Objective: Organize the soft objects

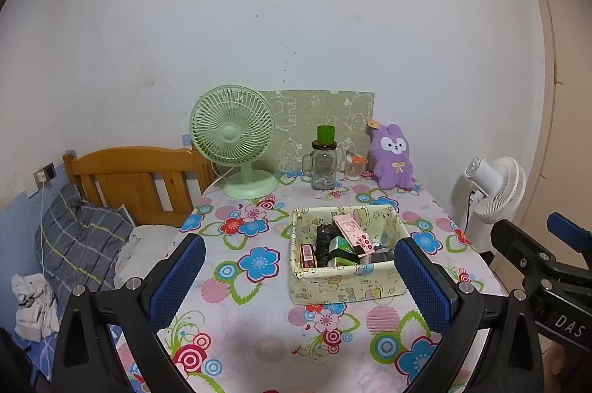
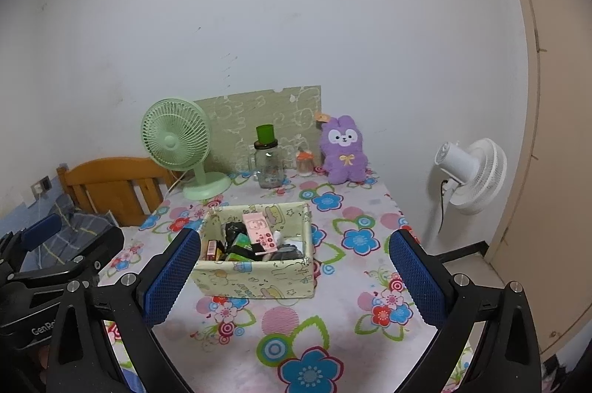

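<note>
Left wrist view, left gripper (image 1: 299, 276): it hangs over the near part of the table with its jaws spread wide and nothing between them.
Left wrist view, soft toy (image 1: 394, 157): the purple plush rabbit sits upright at the far edge of the table (image 1: 259, 311), against the wall, just beside a small cup (image 1: 354, 166) and near a glass jar (image 1: 322, 167).
Left wrist view, basket (image 1: 347, 285): the fabric bin stands mid-table, between the gripper and the rabbit, already crowded with small packets.
Left wrist view, fan (image 1: 236, 141): green, at the far left, well apart from the rabbit.
Right wrist view, right gripper (image 2: 295, 276): jaws likewise wide apart and empty, low over the near table.
Right wrist view, soft toy (image 2: 344, 148): same spot, far right corner, closer to this side.
Right wrist view, step in hand: probably the reach for the rabbit.
Right wrist view, how to do it well: I would use the right gripper, pass to the right of the basket (image 2: 259, 278), come in at the rabbit's belly and close gently, since plush gives; steer clear of the cup and jar (image 2: 269, 167) on its left.
</note>
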The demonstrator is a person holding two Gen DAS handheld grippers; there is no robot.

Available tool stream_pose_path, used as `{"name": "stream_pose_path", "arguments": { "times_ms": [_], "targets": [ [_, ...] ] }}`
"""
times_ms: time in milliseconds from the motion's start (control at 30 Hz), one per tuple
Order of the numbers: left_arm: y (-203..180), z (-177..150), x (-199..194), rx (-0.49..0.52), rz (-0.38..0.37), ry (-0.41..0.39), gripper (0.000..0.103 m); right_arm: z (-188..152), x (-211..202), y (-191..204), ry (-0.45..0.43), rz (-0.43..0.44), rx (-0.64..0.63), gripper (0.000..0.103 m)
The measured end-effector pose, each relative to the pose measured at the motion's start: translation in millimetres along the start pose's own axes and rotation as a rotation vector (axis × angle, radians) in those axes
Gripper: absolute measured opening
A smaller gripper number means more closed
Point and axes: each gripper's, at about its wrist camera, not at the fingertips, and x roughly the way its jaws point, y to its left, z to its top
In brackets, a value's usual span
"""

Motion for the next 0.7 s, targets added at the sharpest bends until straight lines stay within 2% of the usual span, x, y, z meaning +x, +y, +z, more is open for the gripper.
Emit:
{"name": "stream_pose_path", "arguments": {
  "times_ms": [700],
  "targets": [
    [-7.4,0.4,-1.4,-0.004,-0.005,-0.004,0.103,-1.0,-3.1,-5.3,-0.004,-0.001,-0.002,0.103]
  ]
}}
